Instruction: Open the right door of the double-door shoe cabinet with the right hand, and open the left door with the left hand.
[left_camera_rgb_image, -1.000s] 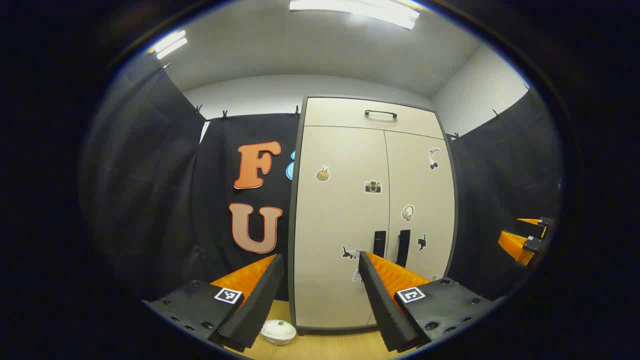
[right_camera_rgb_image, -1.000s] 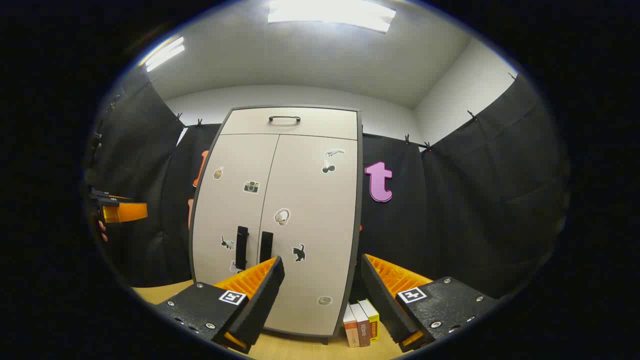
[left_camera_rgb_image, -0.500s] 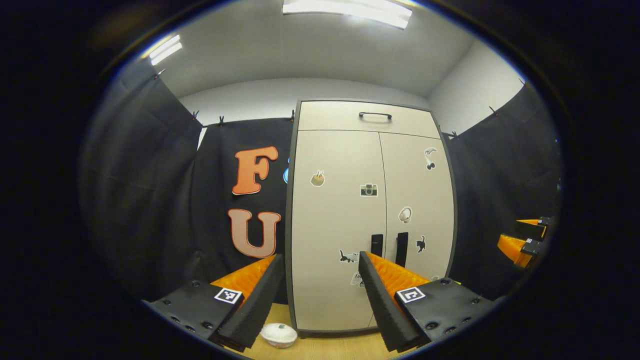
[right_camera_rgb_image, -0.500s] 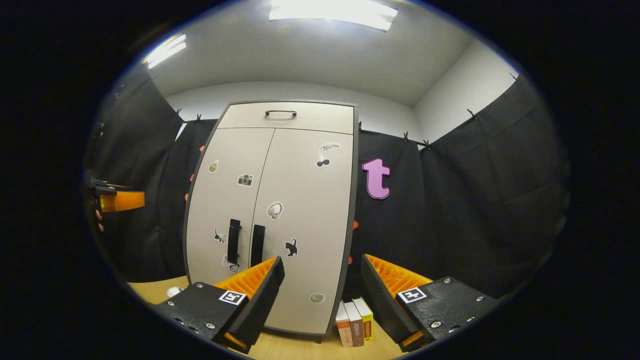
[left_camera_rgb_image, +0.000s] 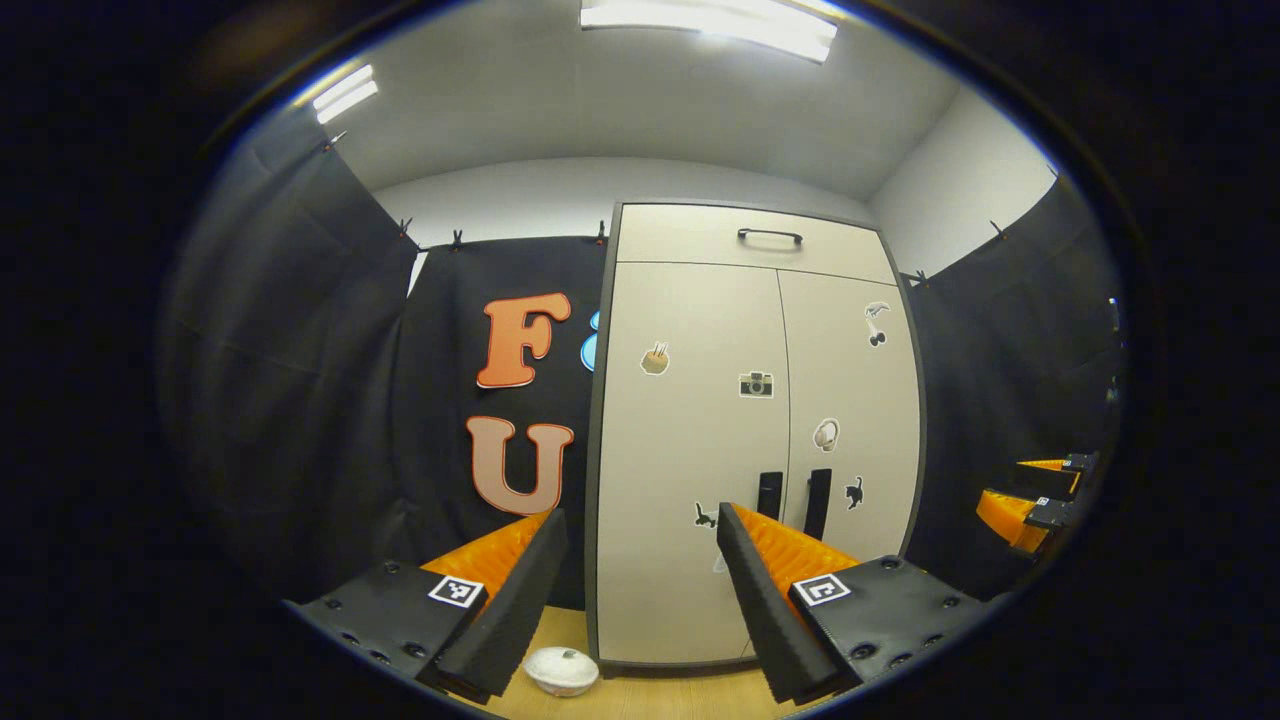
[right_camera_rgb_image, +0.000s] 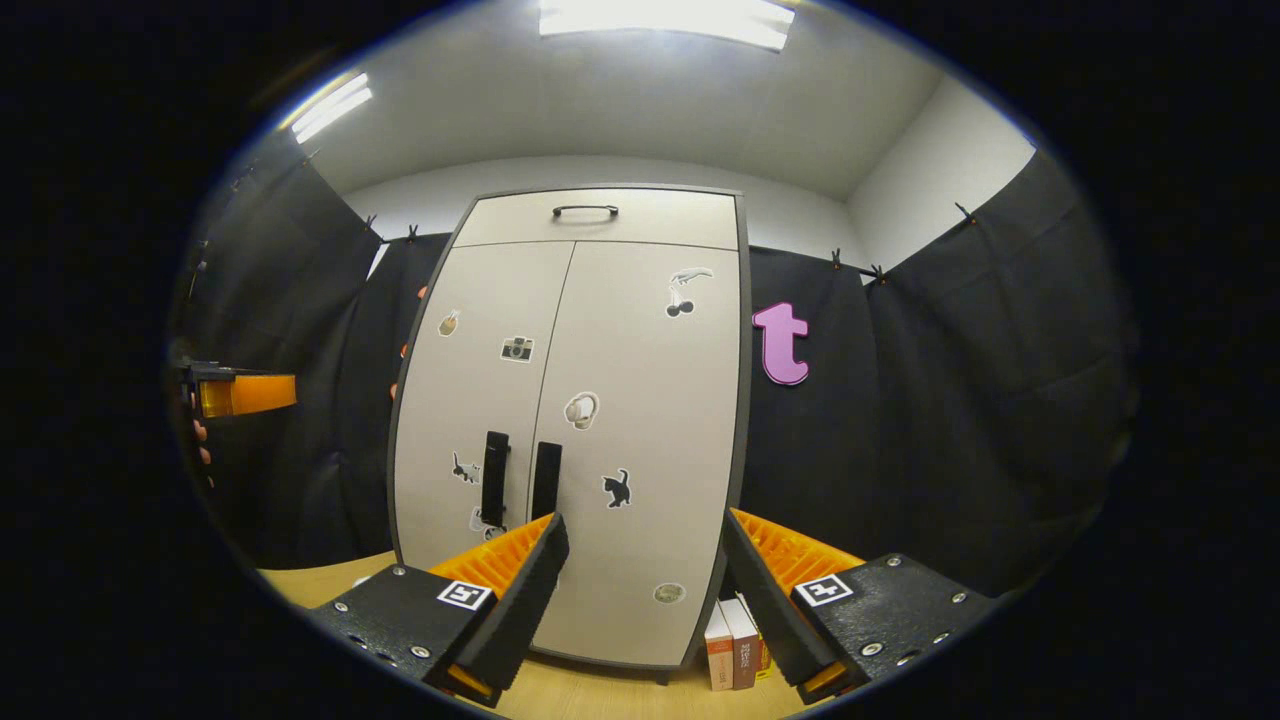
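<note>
A beige double-door shoe cabinet (left_camera_rgb_image: 700, 420) (right_camera_rgb_image: 600, 330) with a dark frame stands ahead, both doors closed. Two black vertical handles sit side by side at the centre seam: the left door's handle (left_camera_rgb_image: 769, 494) (right_camera_rgb_image: 494, 478) and the right door's handle (left_camera_rgb_image: 818, 502) (right_camera_rgb_image: 546, 479). My left gripper (left_camera_rgb_image: 635, 595) is open, some way short of the left door. My right gripper (right_camera_rgb_image: 640, 590) is open too, in front of the right door, holding nothing. The right gripper (left_camera_rgb_image: 1030, 495) also appears at the far right of the left gripper view, and the left gripper (right_camera_rgb_image: 235, 393) at the far left of the right gripper view.
A drawer with a black handle (left_camera_rgb_image: 770, 236) tops the cabinet. A white lidded bowl (left_camera_rgb_image: 561, 670) lies on the wooden floor at the cabinet's left foot. Three books (right_camera_rgb_image: 735, 655) stand at its right foot. Black cloth walls close in on both sides.
The right gripper has drawn closer to the cabinet, which looms larger in its view. The left gripper view has swung slightly left, so the cabinet sits a bit further right. Both doors remain closed.
</note>
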